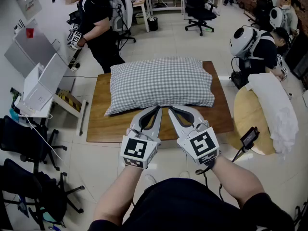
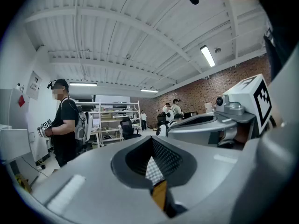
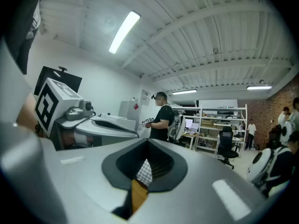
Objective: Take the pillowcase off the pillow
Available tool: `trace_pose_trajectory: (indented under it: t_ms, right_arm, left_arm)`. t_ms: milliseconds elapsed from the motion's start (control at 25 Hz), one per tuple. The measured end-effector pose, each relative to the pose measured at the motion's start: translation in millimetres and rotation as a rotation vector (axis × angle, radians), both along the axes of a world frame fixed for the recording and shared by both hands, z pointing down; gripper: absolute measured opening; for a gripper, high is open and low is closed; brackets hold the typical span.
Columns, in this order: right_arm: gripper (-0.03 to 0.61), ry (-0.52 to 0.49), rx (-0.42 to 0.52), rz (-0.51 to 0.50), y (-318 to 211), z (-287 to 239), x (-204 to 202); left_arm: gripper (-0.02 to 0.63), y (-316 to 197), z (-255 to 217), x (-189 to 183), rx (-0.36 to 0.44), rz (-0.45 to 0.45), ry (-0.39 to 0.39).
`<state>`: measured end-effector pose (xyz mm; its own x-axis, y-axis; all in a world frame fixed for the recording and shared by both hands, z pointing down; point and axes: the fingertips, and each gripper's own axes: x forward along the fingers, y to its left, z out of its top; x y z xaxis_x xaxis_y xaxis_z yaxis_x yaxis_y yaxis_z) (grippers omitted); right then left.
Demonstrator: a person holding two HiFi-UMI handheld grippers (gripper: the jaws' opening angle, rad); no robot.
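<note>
A low wooden table (image 1: pixel 101 124) stands on a pale tiled floor in an open workroom with a brick wall (image 2: pixel 219 85) and white shelving (image 2: pixel 112 120). The pillow (image 1: pixel 159 83) lies flat across the middle of the table, fully inside its grey-and-white checked pillowcase (image 1: pixel 144 93). To the right, a round table (image 1: pixel 243 121) carries a bare white pillow (image 1: pixel 276 109). A person in black (image 1: pixel 98 28) stands beyond the table's far left corner, and an office chair (image 1: pixel 198 8) sits farther back.

Both bare forearms reach forward from the bottom of the head view and converge, holding the tools about level and side by side. The left gripper (image 1: pixel 158 108) and the right gripper (image 1: pixel 170 109) point at the pillow's near edge, their tips just beside each other at the hem.

Each pair of jaws is closed tight. Through the opening behind each set of tips, checked cloth (image 2: pixel 153 169) shows above a strip of table wood. Whether either tip actually pinches the fabric cannot be made out.
</note>
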<state>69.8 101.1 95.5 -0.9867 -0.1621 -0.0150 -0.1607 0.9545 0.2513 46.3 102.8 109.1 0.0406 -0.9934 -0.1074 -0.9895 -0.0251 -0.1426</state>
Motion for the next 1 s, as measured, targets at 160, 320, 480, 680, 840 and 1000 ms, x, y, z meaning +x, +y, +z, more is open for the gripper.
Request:
trace_pose_trajectory:
  t_ms: [160, 320, 480, 680, 840, 1000]
  right_arm:
    - [0.0, 0.005, 0.001, -0.011, -5, 3, 11]
    - [0.0, 0.015, 0.014, -0.033, -6, 6, 23]
    - [0.0, 0.019, 0.014, -0.054, -6, 5, 28]
    - [0.0, 0.023, 0.003, -0.067, -1, 0, 29]
    - [0.0, 0.009, 0.033, -0.087, -9, 4, 28]
    - [0.0, 0.012, 0.047, -0.105, -15, 19, 28]
  left_arm:
    - [0.002, -9, 1, 11, -0.004, -0.014, 0.001]
    - [0.002, -15, 7, 19, -0.012, -0.032, -0.001]
    - [0.002, -17, 5, 16, -0.015, -0.063, 0.003]
    - [0.002, -12, -4, -4, -0.016, -0.11, 0.047]
    - [0.002, -18, 4, -24, -0.021, -0.155, 0.058]
    - [0.002, -24, 19, -43, -0.022, -0.198, 0.06]
